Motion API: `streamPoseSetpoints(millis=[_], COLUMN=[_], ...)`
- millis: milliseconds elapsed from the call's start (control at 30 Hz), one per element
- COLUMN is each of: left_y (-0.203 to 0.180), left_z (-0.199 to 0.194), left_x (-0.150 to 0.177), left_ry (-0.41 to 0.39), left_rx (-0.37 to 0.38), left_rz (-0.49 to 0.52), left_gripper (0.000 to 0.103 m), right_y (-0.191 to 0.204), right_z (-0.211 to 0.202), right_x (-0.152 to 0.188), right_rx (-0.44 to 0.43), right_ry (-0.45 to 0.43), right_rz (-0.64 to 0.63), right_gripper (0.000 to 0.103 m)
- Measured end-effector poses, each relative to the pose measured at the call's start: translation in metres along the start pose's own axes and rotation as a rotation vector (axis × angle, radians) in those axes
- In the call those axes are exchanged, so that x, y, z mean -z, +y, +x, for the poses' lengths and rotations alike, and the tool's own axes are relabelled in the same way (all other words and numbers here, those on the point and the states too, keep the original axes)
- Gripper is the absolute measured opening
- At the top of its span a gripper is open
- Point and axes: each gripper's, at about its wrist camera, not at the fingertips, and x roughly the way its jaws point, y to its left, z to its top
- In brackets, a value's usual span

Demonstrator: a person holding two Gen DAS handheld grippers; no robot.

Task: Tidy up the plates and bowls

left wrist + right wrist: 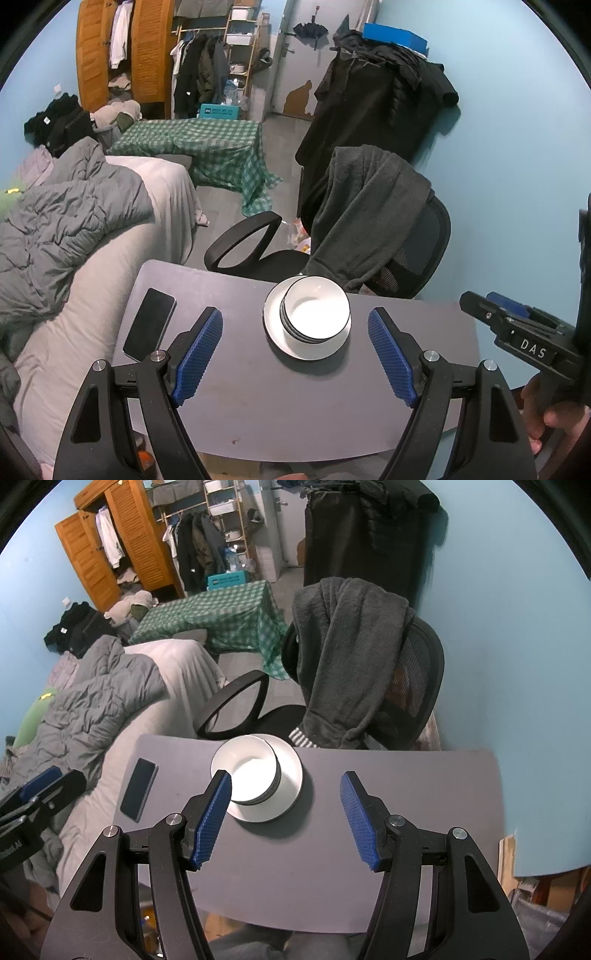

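Observation:
A stack of white bowls with dark rims [316, 308] sits nested on a white plate [275, 332] near the far edge of the grey table [258, 398]. The bowls [247, 775] and the plate [290, 786] also show in the right wrist view. My left gripper [295, 339] is open and empty, above the table just short of the stack. My right gripper [286, 812] is open and empty, to the near right of the stack. The right gripper also shows at the right edge of the left wrist view [517, 325].
A black phone [149, 323] lies on the table's left side. A black office chair draped with a grey robe [369, 214] stands right behind the table. A bed with a grey duvet [66, 229] is to the left. The blue wall is on the right.

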Motion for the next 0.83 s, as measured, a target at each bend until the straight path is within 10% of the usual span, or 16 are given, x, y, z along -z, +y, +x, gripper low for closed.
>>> streamPoseSetpoints(millis=[833], left_y=[-0.019], left_z=[0.012], left_x=[-0.002], left_ry=[0.01], left_rx=[-0.065], left_rz=[0.009], left_gripper=[0.086], right_y=[0.002], right_z=[-0.001], right_x=[0.002], right_rx=[-0.001], right_ry=[0.003], right_rz=[0.006], right_gripper=[0.061])
